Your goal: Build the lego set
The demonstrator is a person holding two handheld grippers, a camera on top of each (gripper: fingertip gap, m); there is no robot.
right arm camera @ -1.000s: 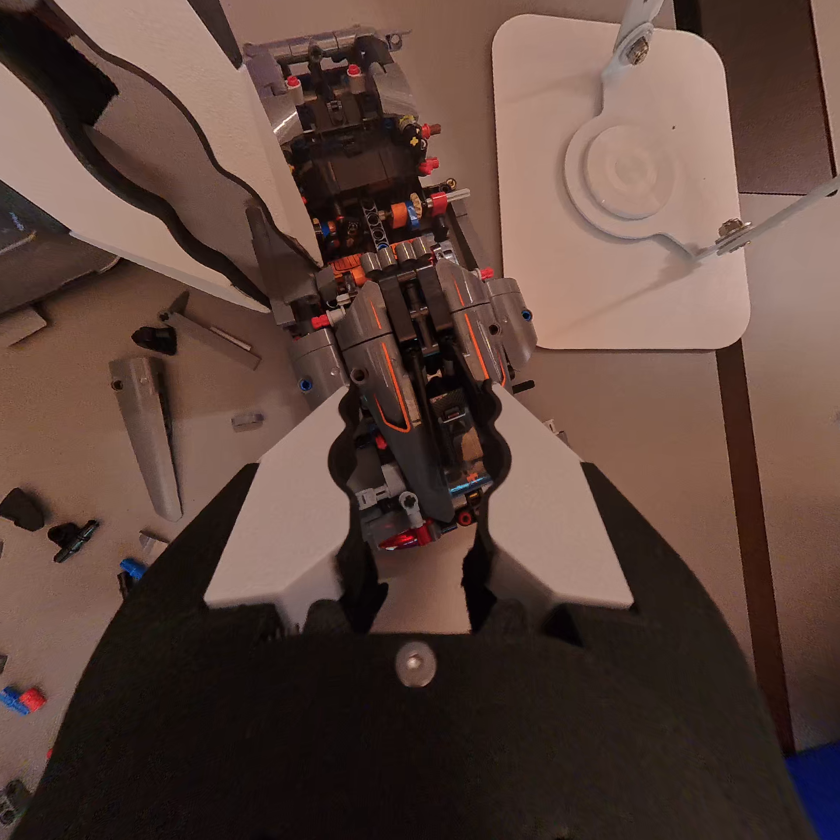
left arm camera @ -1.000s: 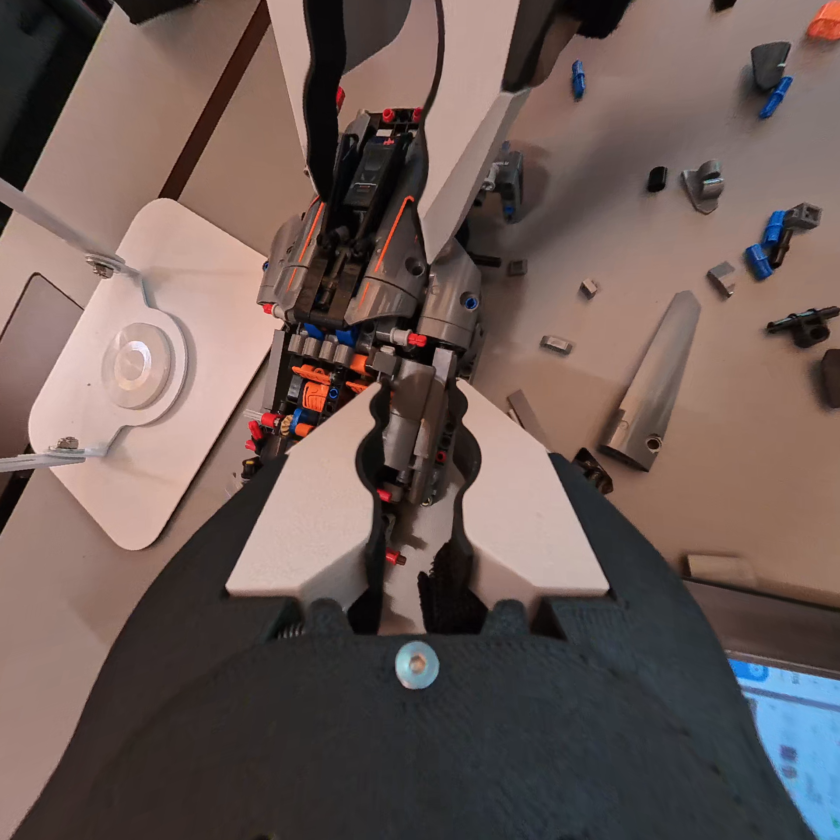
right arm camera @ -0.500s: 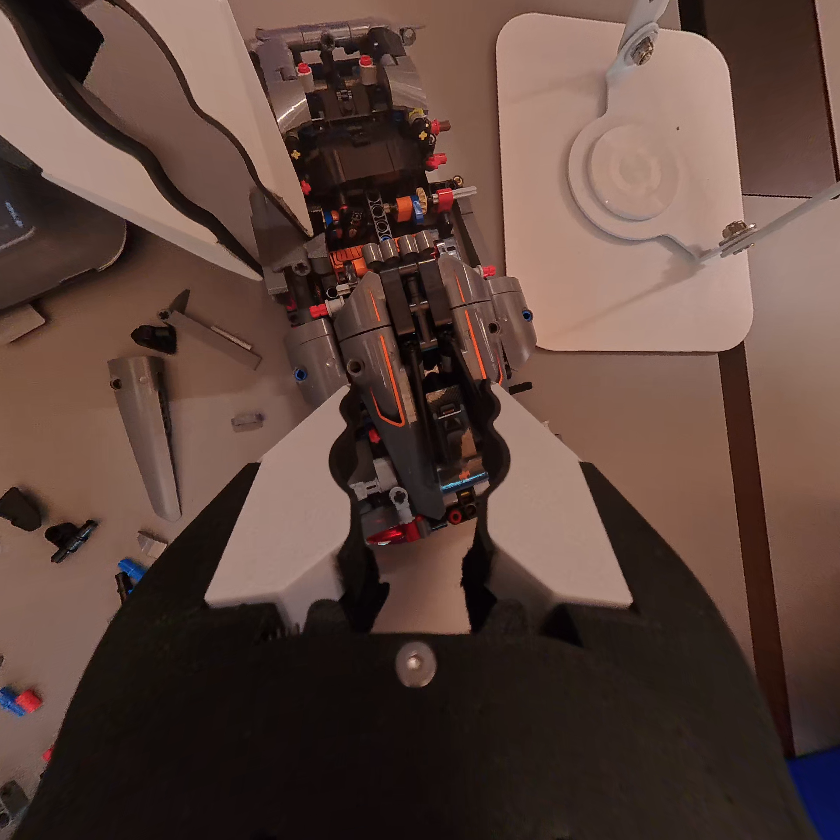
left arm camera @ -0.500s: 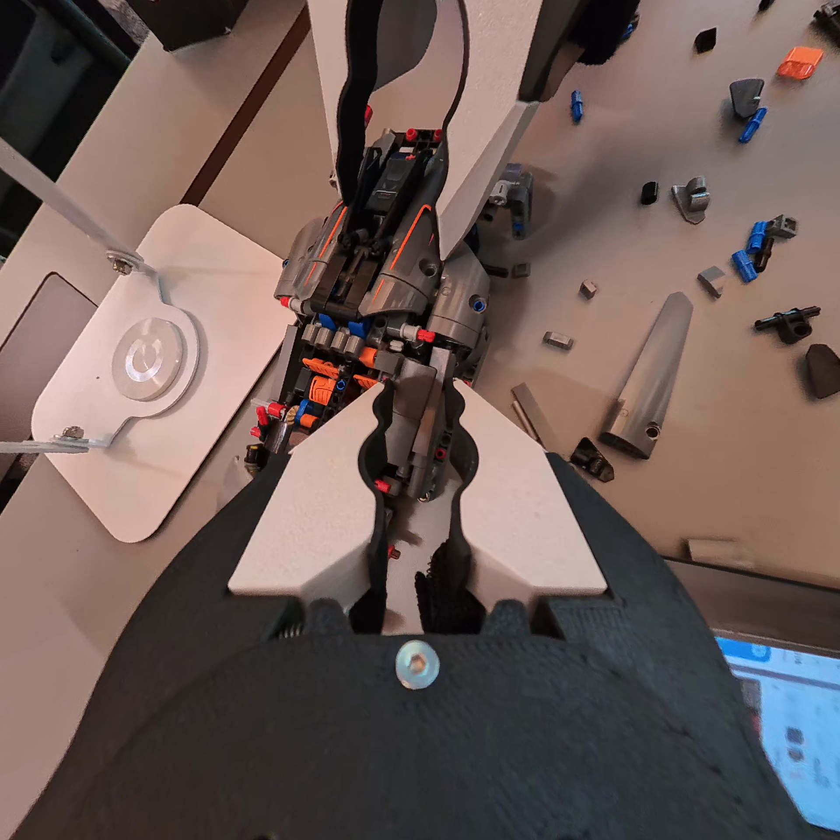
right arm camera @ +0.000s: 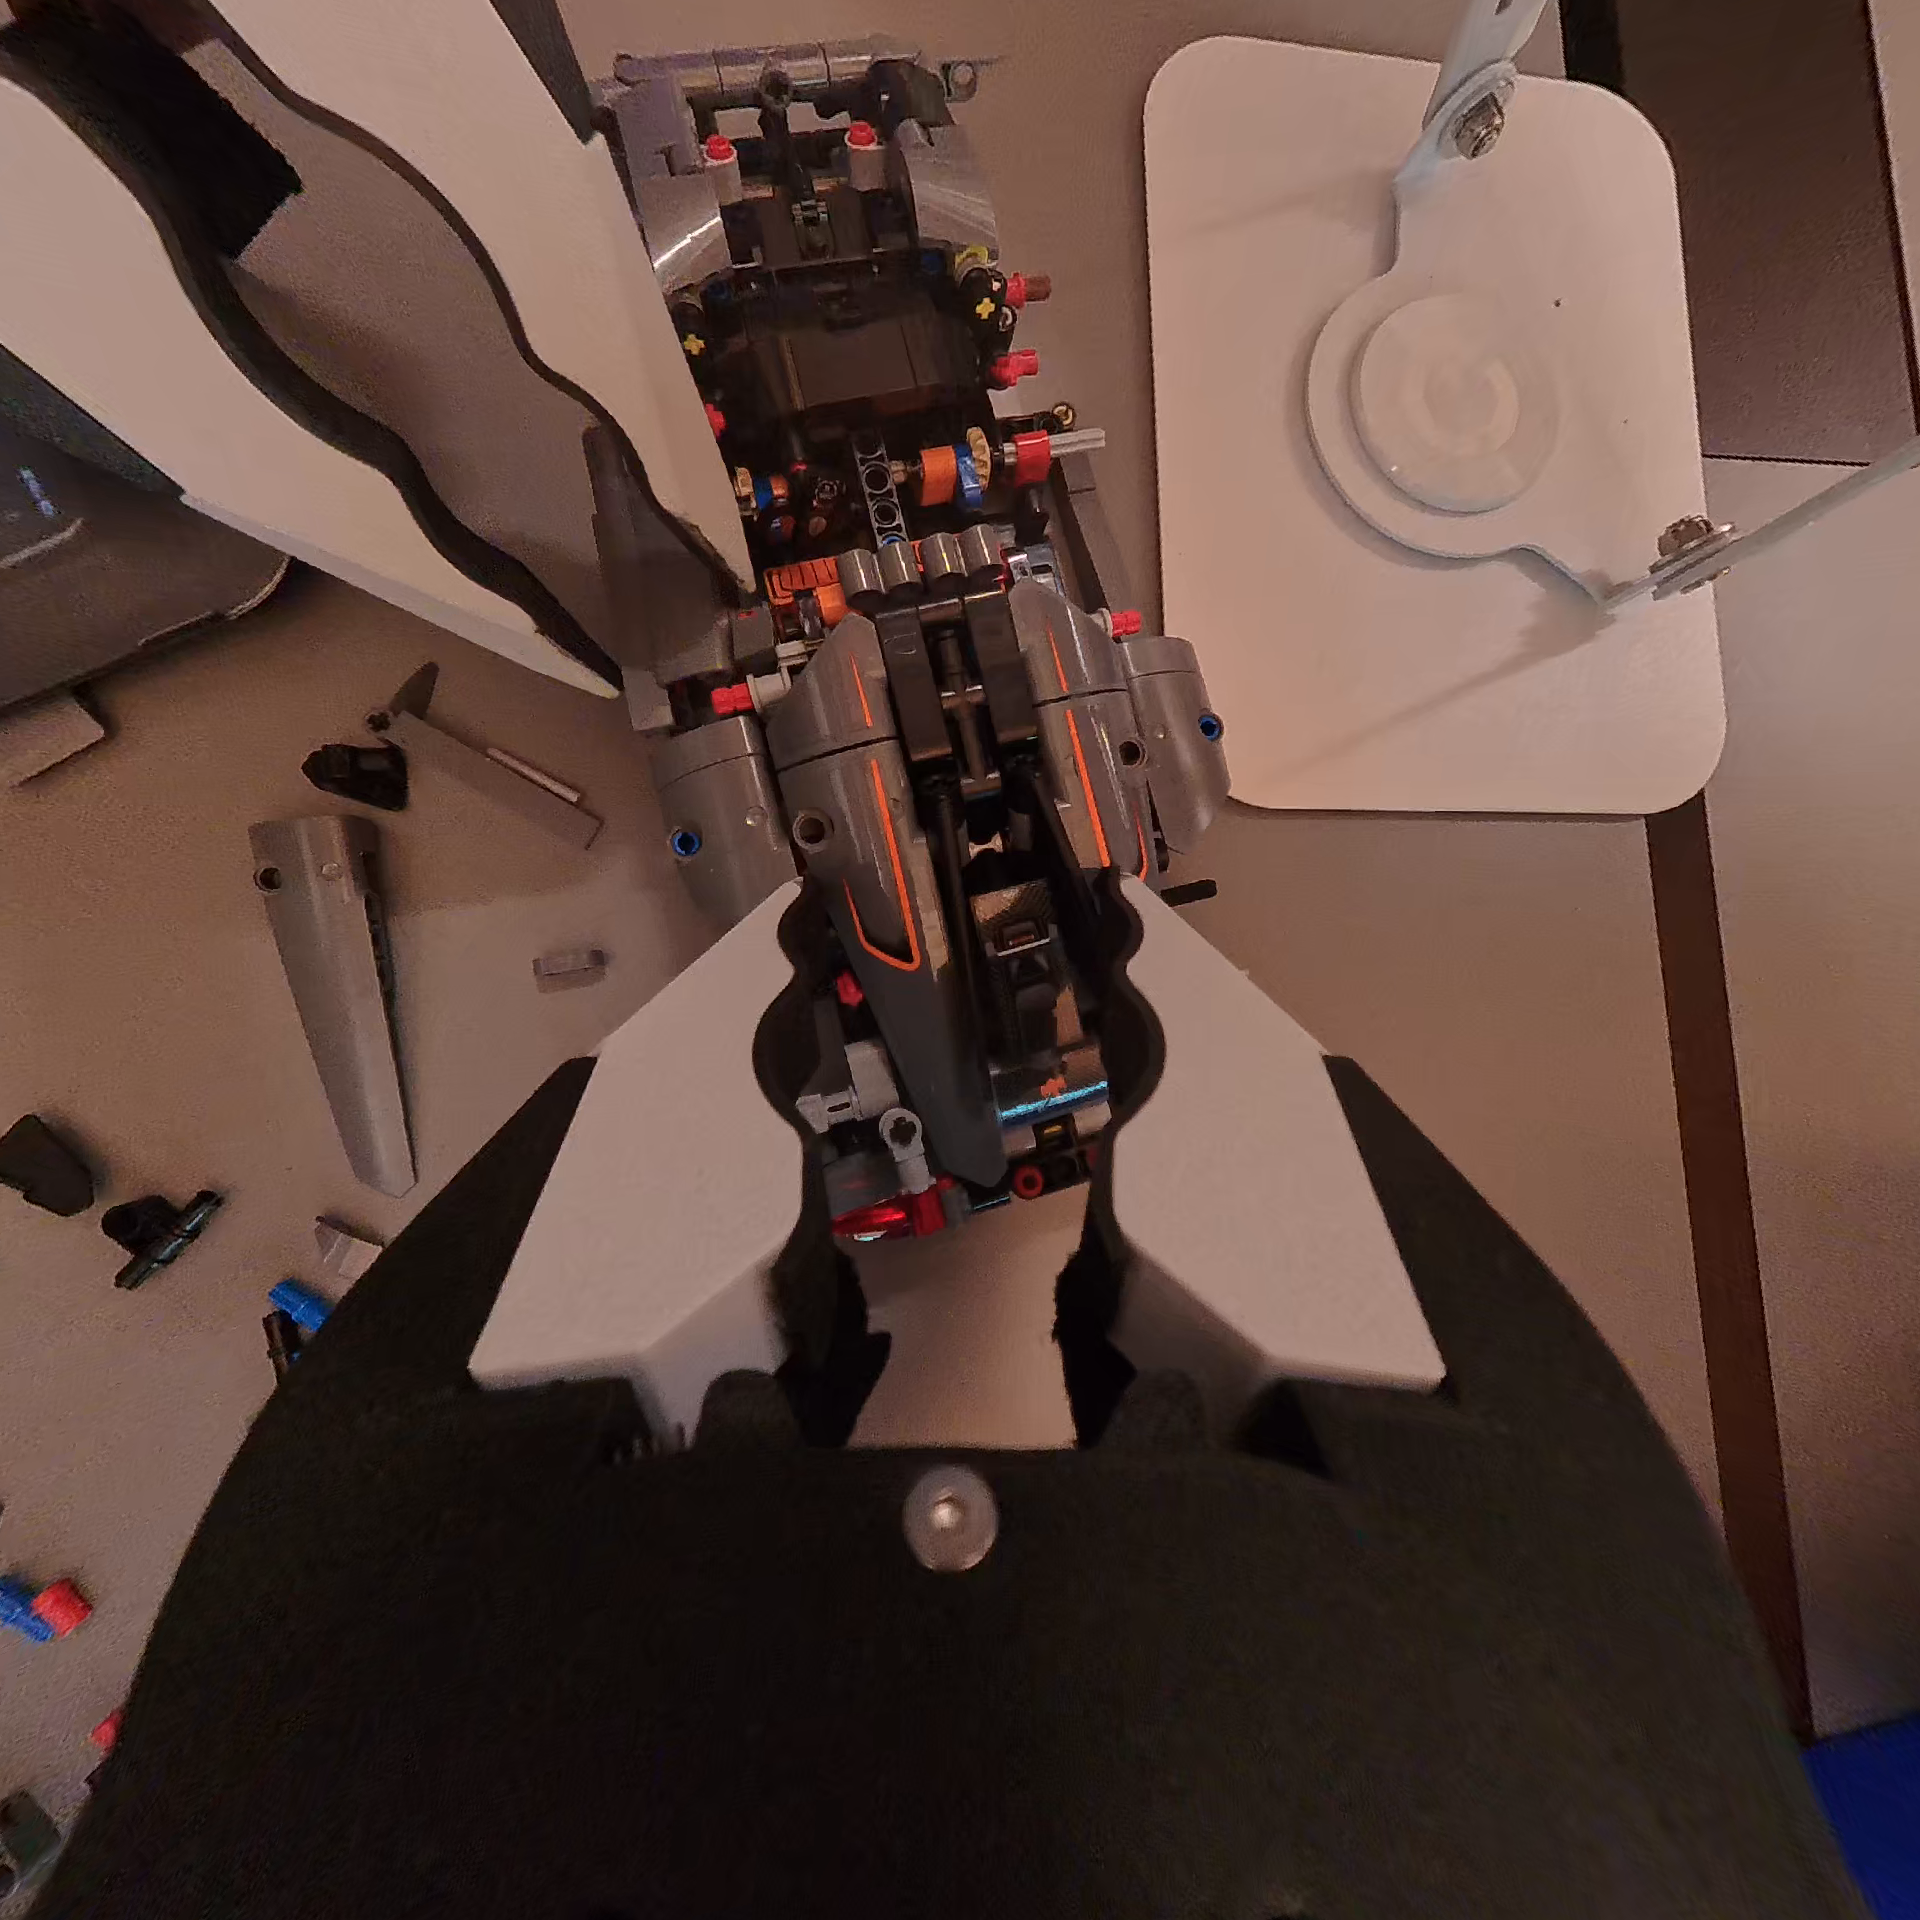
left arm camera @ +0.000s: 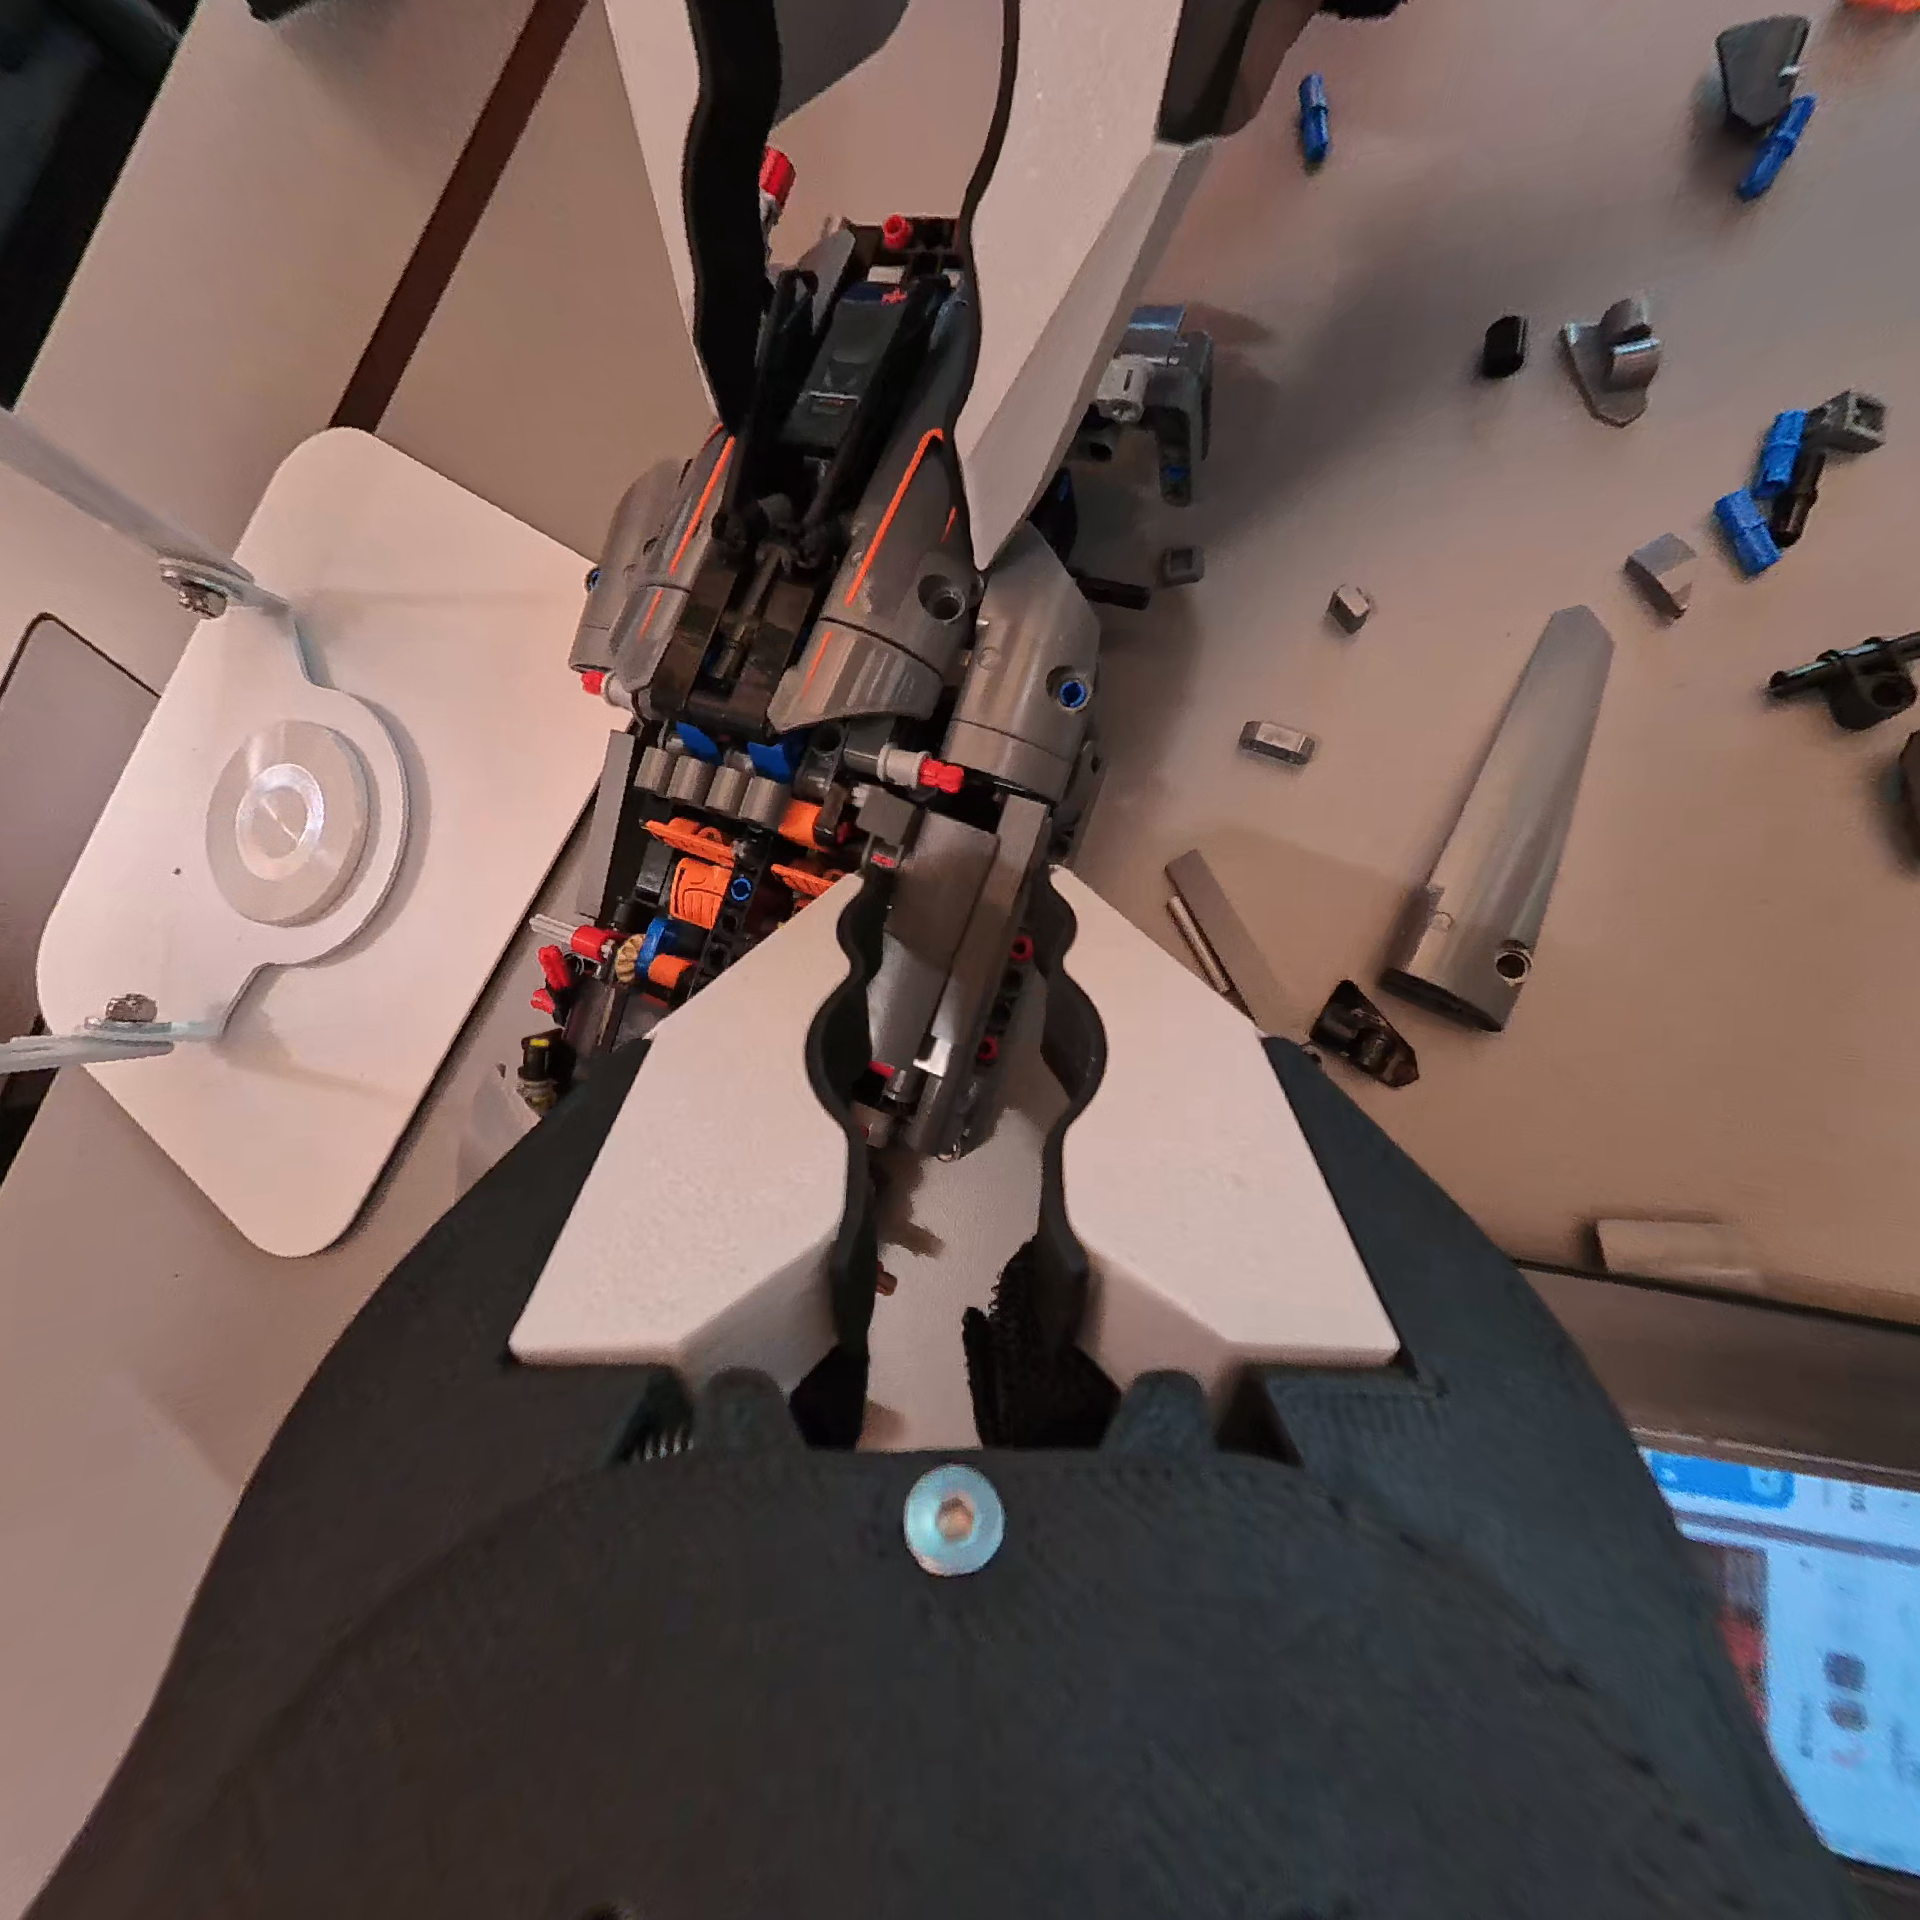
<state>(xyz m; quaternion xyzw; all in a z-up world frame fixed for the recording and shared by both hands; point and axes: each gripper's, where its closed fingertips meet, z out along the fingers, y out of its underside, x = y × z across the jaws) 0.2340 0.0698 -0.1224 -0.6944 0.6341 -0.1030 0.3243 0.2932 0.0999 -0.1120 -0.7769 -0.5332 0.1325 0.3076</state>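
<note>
A dark grey Lego car model with orange stripes, still partly built, lies on the tan table, and both grippers hold it. My left gripper is shut on a grey side panel at one end of the model. My right gripper is shut around the other, narrow end of the model, near a red piece. Each gripper also shows in the other's view: the right gripper at the top of the left wrist view, the left gripper at the upper left of the right wrist view.
Beside the model lie a long grey tapered panel, a flat grey strip, blue pins and small black and grey pieces. A white base plate with a metal bracket sits on the other side. A lit tablet screen is nearby. My hands' fingertips stand some 7 cm from each other.
Both grippers keep their hold on the model. The model and the views shifted slightly and came back close to where they were a second ago.
</note>
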